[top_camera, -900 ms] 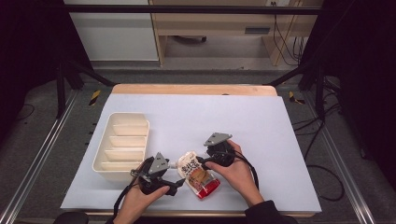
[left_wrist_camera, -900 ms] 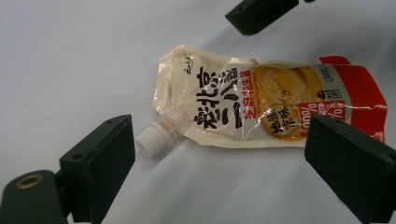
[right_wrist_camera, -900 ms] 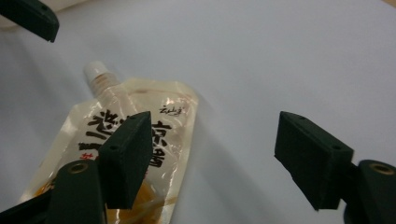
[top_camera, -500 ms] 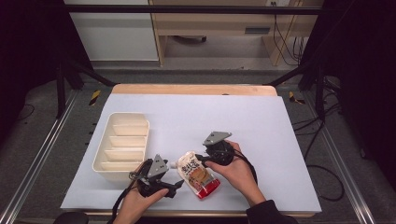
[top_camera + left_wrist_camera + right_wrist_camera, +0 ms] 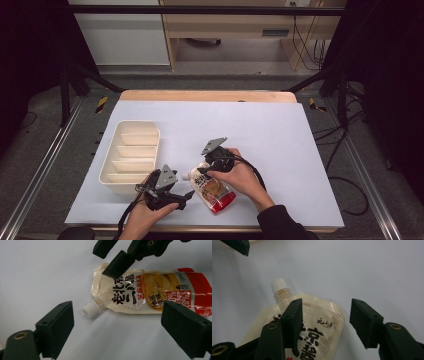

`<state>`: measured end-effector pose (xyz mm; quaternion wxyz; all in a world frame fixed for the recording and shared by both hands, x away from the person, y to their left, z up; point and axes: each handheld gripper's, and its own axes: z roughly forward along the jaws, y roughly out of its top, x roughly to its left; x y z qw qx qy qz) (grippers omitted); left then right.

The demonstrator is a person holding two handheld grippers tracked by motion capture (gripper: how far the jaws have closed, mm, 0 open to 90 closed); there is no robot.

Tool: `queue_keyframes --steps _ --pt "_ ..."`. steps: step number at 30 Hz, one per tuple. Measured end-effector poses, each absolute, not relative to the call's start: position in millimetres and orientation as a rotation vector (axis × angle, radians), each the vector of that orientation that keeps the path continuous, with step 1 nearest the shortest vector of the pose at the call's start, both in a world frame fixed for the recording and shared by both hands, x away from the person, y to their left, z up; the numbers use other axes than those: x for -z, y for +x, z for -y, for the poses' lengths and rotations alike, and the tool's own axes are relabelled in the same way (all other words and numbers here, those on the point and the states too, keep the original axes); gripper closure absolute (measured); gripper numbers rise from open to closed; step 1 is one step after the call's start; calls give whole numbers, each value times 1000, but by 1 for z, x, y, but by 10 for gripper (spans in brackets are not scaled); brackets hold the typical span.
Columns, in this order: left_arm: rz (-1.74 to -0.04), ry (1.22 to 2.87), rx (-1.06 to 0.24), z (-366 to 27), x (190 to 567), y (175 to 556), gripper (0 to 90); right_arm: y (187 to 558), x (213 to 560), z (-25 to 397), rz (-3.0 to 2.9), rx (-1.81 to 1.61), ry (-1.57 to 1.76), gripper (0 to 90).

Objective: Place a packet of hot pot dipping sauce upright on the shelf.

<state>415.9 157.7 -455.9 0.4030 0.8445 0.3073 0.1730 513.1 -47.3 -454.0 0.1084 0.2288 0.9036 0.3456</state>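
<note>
The spouted sauce pouch (image 5: 212, 186) lies flat on the tabletop (image 5: 280, 135), long axis running from its white cap (image 5: 90, 310) toward the red end. The right gripper (image 5: 324, 325), fingers released, straddles the pouch's upper corner; the left gripper (image 5: 117, 330), spread apart too, faces the cap.

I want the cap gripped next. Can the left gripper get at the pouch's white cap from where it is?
Probably yes: the left gripper is open, the white cap lies bare on the table ahead, and the right gripper sits over the pouch body.
</note>
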Motion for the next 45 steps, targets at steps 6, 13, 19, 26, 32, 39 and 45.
queue_keyframes --steps 6,13,19,26,32,39,45 --pt "-757 2151 -447 -154 457 415 122 519 462 43 -2699 -1002 692 432" --pt "-762 2157 -453 -155 457 416 127 516 460 43 -2718 -1010 679 487" --pt "-770 2155 -459 -156 457 417 129 505 448 46 -2708 -1051 632 547" --pt "-770 2156 -456 -156 457 417 132 490 444 49 -2739 -1026 566 606" --pt "-767 2162 -451 -155 458 417 133 487 452 50 -2764 -1022 559 617" --pt "-769 2165 -445 -154 459 417 135 488 456 47 -2739 -983 557 725" --pt "-775 2165 -441 -153 460 418 135 489 454 47 -2687 -977 547 882"
